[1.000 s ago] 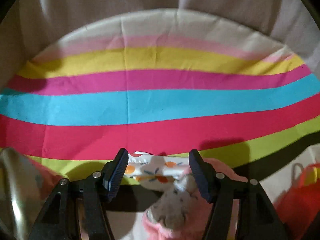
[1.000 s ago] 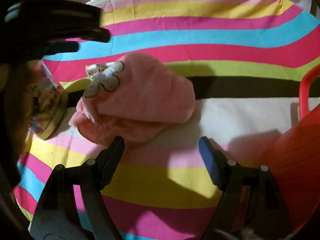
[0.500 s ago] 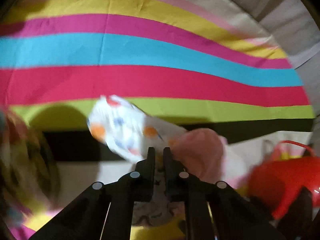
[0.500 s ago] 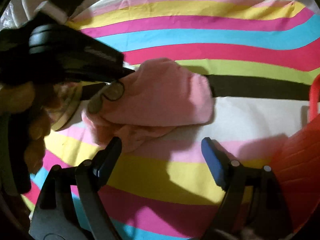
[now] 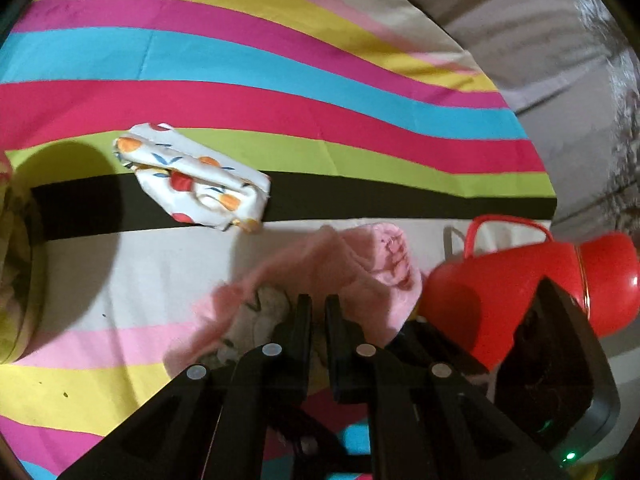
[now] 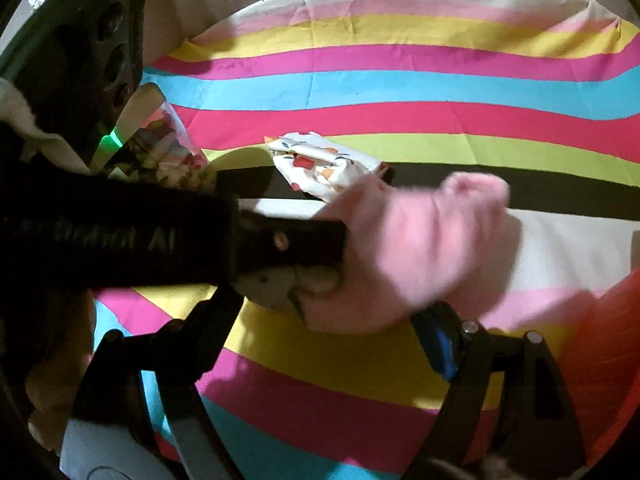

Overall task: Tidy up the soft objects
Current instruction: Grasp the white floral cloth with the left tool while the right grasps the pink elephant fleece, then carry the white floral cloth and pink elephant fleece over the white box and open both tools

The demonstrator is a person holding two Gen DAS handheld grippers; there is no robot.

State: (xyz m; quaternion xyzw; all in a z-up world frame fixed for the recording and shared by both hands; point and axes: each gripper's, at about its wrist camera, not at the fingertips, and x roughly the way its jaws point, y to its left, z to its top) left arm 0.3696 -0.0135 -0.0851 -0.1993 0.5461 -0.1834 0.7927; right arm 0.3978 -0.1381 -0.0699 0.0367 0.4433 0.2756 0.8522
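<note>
Pink fleece garment (image 5: 344,264) with grey-white flower patch, bunched on striped multicolour cloth (image 5: 240,72), pinched at patch edge by left gripper (image 5: 318,312), fingers clamped together. Same garment (image 6: 424,248) ahead of right gripper (image 6: 332,344), fingers spread wide, holding nothing. White folded fabric with orange and red print (image 5: 192,178) just beyond, on black stripe. Red plastic basket (image 5: 536,280) right of garment.

Blurred lettering "AI" on left claw (image 6: 340,252).
</note>
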